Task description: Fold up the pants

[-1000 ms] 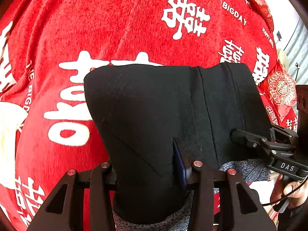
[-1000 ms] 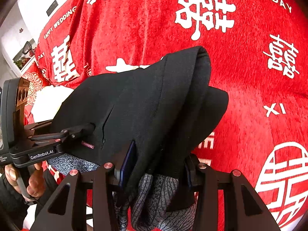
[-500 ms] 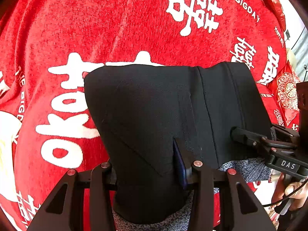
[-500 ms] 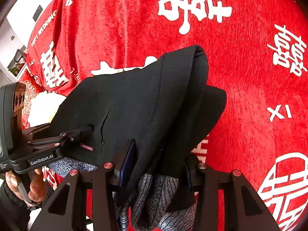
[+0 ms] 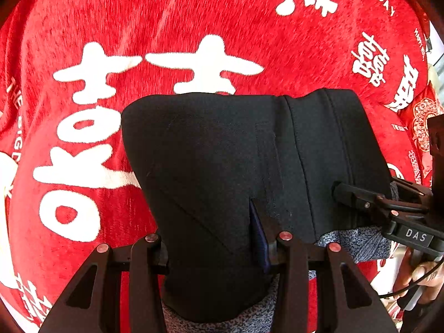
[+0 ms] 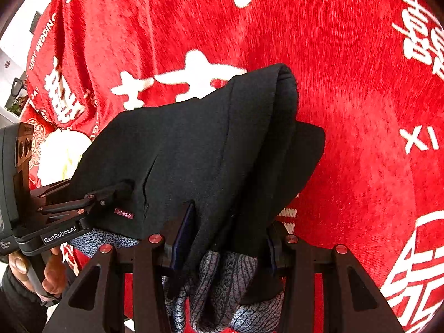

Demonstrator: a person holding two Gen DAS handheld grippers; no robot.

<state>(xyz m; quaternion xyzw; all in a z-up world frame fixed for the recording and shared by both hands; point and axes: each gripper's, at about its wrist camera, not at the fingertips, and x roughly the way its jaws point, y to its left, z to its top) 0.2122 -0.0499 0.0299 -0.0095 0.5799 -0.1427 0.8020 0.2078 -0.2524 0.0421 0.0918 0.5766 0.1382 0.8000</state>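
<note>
The black pants (image 5: 222, 161) with a grey speckled lining hang folded between both grippers, held above the red blanket. My left gripper (image 5: 213, 249) is shut on the pants' near edge. My right gripper (image 6: 222, 238) is shut on the bunched edge of the pants (image 6: 199, 144). The right gripper also shows at the right of the left wrist view (image 5: 360, 197), and the left gripper at the left of the right wrist view (image 6: 105, 194). A small maroon label (image 6: 124, 213) sits on the cloth.
A red blanket (image 5: 166, 27) with large white characters covers the whole surface below, also in the right wrist view (image 6: 360, 83). A red patterned cushion (image 5: 421, 122) lies at the far right edge. The person's hands (image 6: 52, 274) hold the gripper handles.
Both grippers have carried the pants forward over the blanket; the white characters slid down and toward me in both views. The grips on the pants are unchanged.
</note>
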